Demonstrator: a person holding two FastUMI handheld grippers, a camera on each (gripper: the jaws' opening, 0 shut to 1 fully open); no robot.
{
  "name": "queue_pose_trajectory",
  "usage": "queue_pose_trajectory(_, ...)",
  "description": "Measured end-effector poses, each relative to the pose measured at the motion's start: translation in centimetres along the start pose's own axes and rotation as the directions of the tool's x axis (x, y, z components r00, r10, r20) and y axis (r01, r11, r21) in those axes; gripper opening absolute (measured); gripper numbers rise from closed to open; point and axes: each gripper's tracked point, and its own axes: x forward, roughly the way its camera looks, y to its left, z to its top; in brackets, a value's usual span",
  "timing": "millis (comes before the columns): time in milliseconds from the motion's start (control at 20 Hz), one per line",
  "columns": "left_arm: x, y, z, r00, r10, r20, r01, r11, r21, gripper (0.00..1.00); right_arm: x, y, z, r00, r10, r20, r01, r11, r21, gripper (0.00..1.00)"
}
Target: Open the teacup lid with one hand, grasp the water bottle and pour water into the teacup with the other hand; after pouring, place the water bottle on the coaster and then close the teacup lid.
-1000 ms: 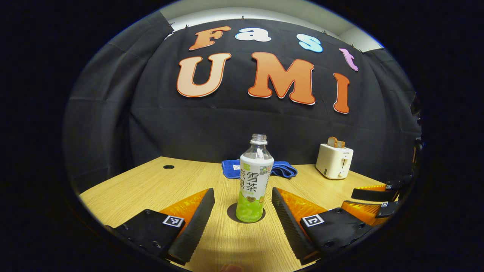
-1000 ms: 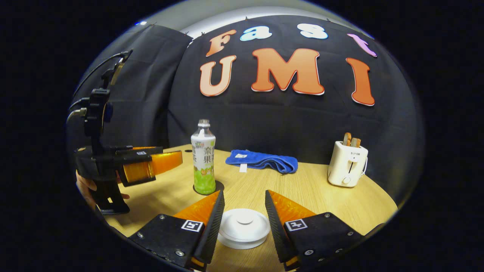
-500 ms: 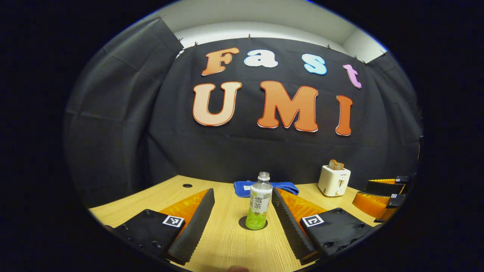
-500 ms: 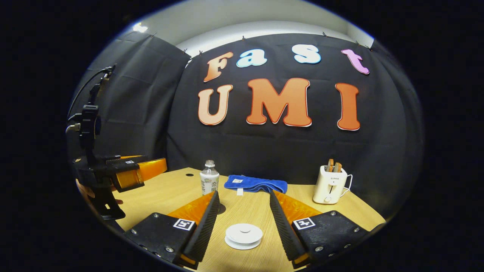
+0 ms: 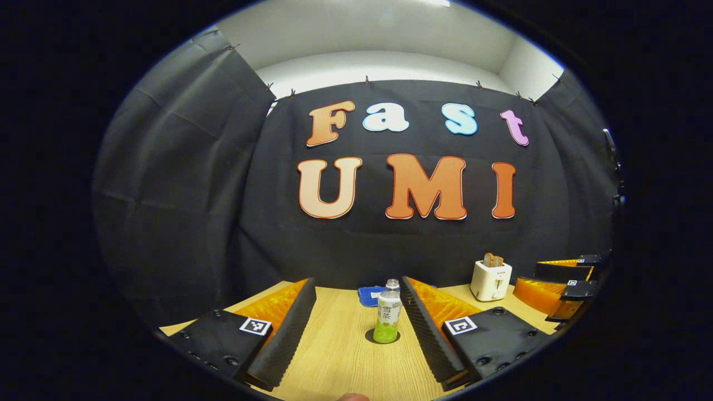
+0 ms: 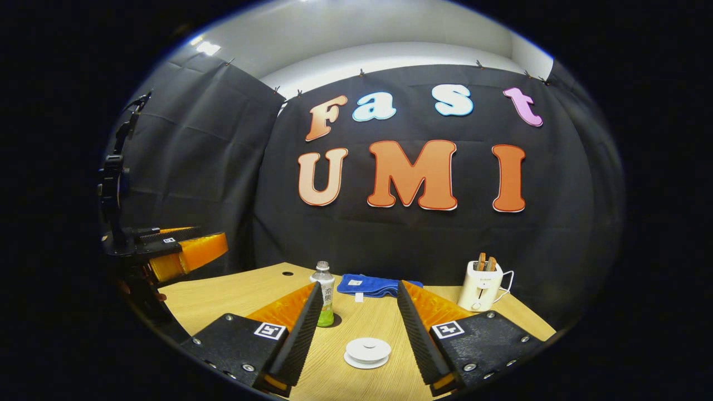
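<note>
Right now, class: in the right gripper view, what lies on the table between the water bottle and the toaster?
A folded blue cloth lies on the table, between the water bottle and the toaster.

You hold your left gripper and right gripper level above the table, both with fingers spread wide and empty, the left one raised off to the right gripper's left side.

One water bottle, one lidded teacup, one toaster, one cloth.
</note>
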Motion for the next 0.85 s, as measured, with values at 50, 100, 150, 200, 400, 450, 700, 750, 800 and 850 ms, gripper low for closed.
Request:
queue_pose_trajectory(50, -0.3, 0.0, 0.2, 1.0, -0.001, 0.001, 0.001, 1.0, 0.003, 0.97, -0.1, 0.1, 0.2, 1.0, 0.001, 0.001, -0.001, 1.0, 0.0, 0.8)
queue_pose_trajectory(100, -0.4, -0.1, 0.4, 1.0, -0.002, 0.003, 0.002, 1.0, 0.001, 0.97, -0.3, 0.3, 0.4, 1.0, 0.007, 0.004, -0.007, 1.0, 0.006, 0.8)
queue_pose_trajectory(150, -0.5, -0.1, 0.5, 1.0, -0.004, 0.007, 0.004, 1.0, -0.001, 0.96, -0.4, 0.7, 0.5, 1.0, 0.016, 0.005, -0.016, 1.0, 0.02, 0.8)
queue_pose_trajectory(200, -0.6, -0.1, 0.5, 1.0, -0.005, 0.007, 0.005, 1.0, 0.0, 0.96, -0.6, 1.0, 0.7, 1.0, 0.026, 0.006, -0.026, 0.999, 0.036, 0.8)
queue_pose_trajectory(400, -1.0, 0.3, 1.3, 1.0, 0.003, 0.022, -0.003, 1.0, 0.017, 0.97, -0.7, 0.5, 0.9, 1.0, 0.013, 0.013, -0.014, 0.999, 0.029, 0.8)
queue_pose_trajectory(450, -1.2, 0.2, 1.6, 1.0, 0.001, 0.03, -0.001, 1.0, 0.019, 0.96, -0.8, 0.4, 1.0, 1.0, 0.009, 0.014, -0.009, 1.0, 0.023, 0.8)
queue_pose_trajectory(700, -1.7, 0.8, 2.8, 0.998, 0.023, 0.062, -0.026, 0.998, 0.05, 0.97, -1.0, 0.2, 1.0, 1.0, -0.001, 0.019, 0.001, 1.0, 0.015, 0.8)
queue_pose_trajectory(750, -1.7, 0.7, 3.0, 0.997, 0.022, 0.067, -0.025, 0.999, 0.045, 0.97, -1.0, 0.1, 1.1, 1.0, -0.003, 0.02, 0.003, 1.0, 0.01, 0.8)
queue_pose_trajectory(800, -1.8, 0.6, 3.1, 0.997, 0.023, 0.072, -0.025, 0.999, 0.037, 0.96, -1.1, 0.1, 1.1, 1.0, -0.001, 0.02, 0.001, 1.0, 0.004, 0.8)
queue_pose_trajectory(850, -1.8, 0.7, 3.3, 0.997, 0.025, 0.077, -0.027, 0.999, 0.032, 0.96, -1.1, 0.0, 1.1, 1.0, -0.004, 0.026, 0.004, 1.0, 0.0, 0.8)
